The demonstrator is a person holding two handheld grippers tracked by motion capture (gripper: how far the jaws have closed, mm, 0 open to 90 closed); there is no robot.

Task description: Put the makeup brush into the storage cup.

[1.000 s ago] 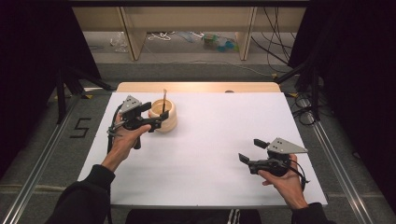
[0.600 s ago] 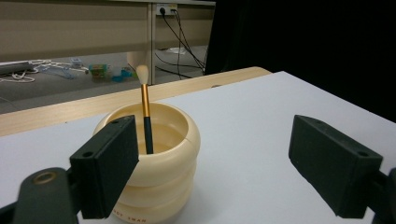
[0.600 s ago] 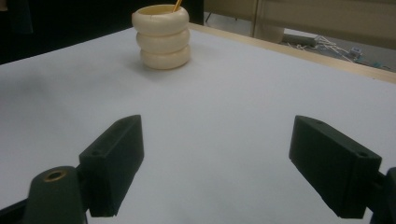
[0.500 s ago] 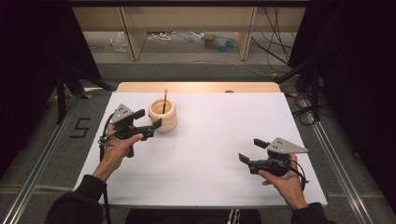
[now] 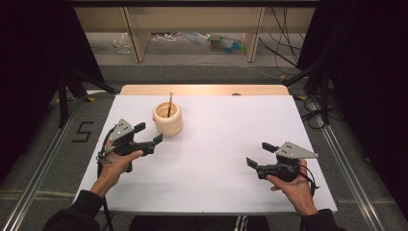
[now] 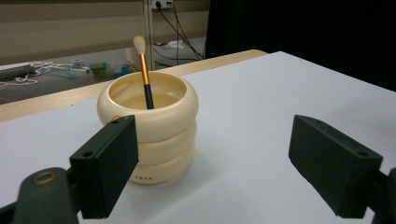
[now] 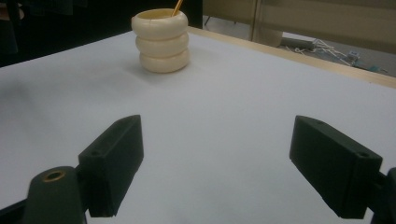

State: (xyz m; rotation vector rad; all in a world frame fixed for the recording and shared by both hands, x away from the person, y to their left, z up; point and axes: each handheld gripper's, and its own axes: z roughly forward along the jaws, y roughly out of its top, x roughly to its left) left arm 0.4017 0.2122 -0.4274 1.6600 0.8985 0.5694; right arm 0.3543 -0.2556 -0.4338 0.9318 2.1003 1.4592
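While I watch from the high view, my right gripper (image 5: 261,155) sits nearest me, low over the right front part of the white table (image 5: 226,144), held in the person's right hand (image 5: 296,187); its jaws stand wide apart with nothing between them, and in the right gripper view they frame only bare white surface. A little farther in, on the left side, my left gripper (image 5: 148,134) is held in the left hand (image 5: 113,166), and its jaws are also spread wide and empty. They point toward the cream ribbed holder (image 5: 168,119), which stands upright just beyond the jaw tips, close to them but apart. In the left gripper view that holder (image 6: 148,123) rises just behind the left jaw, three stacked rounded rings with small lettering near its base. Inside it a brush (image 6: 143,72) leans against the rim, dark lower handle, gold ferrule, pale tip pointing up. From the right gripper view the holder (image 7: 160,40) is well away across the table. Beyond the white surface runs the wooden far edge (image 5: 204,89), and past that a floor with loose cables (image 5: 288,57)
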